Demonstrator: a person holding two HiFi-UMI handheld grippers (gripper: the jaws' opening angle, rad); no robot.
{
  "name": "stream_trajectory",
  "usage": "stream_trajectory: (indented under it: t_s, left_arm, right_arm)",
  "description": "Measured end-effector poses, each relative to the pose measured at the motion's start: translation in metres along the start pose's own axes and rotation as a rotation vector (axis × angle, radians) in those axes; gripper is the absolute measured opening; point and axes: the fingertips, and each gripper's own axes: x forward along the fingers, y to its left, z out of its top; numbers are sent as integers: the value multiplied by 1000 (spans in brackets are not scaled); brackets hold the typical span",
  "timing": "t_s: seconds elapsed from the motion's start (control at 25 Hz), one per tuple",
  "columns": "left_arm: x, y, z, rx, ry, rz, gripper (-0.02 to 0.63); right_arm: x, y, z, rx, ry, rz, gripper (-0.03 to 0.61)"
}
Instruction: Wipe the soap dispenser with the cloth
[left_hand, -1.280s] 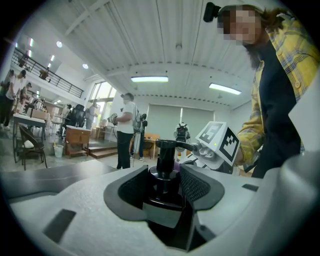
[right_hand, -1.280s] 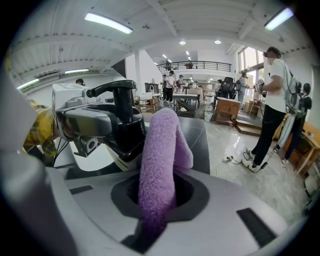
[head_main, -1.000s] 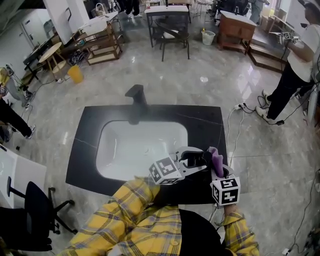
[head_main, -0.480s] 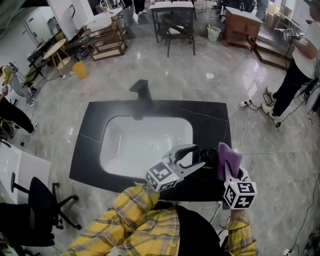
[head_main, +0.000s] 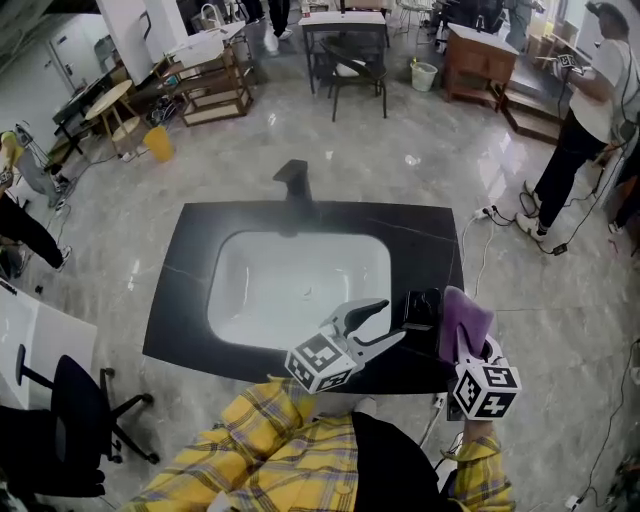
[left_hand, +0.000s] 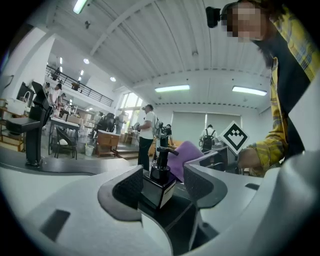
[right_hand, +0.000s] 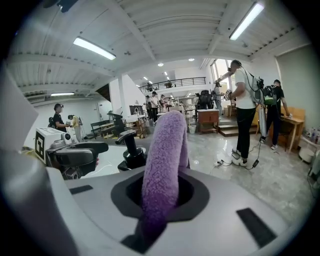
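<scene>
The soap dispenser (head_main: 421, 308) is seen standing upright on the black counter (head_main: 180, 290), just right of the white sink (head_main: 300, 280). The jaws of the left gripper (head_main: 395, 320) are spread, having just been opening, with the dispenser framed between them but not pressed. The purple cloth (right_hand: 165, 155) is pinched upright in the right gripper (right_hand: 160, 192), just beside the dispenser.

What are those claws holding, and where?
Right gripper: purple cloth, clamped by its lower end. Left gripper: nothing; jaws just opened, soap dispenser free ahead of them.
</scene>
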Motion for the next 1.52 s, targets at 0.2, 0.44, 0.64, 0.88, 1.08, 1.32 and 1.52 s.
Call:
stream_trajectory:
  t_s: [0.2, 0.44, 0.64, 0.88, 1.08, 1.32, 1.52]
  left_arm:
    - [-22, -16, -2, -21, 33, -1, 229]
    - [-51, -32, -9, -46, 51, 5, 227]
    - [-69, -43, -17, -47, 69, 2, 227]
    - [-90, -47, -23, -53, 90, 10, 227]
    - [-97, -51, -27, -60, 102, 8, 227]
    - [-107, -61, -31, -62, 116, -2, 225]
    - [-117, -68, -34, -66, 120, 4, 225]
  right_arm:
    - [-21, 13, 0, 8, -7, -28, 37]
    - [-47, 31, -17, 30, 3, -50, 37]
    - [-62, 43, -31, 56, 10, -59, 37]
    - [-76, 64, -46, 68, 24, -57, 37]
    - [-86, 75, -61, 97, 32, -48, 37]
    - [-99, 96, -78, 122, 53, -26, 37]
    - [-110, 109, -86, 146, 56, -16, 37]
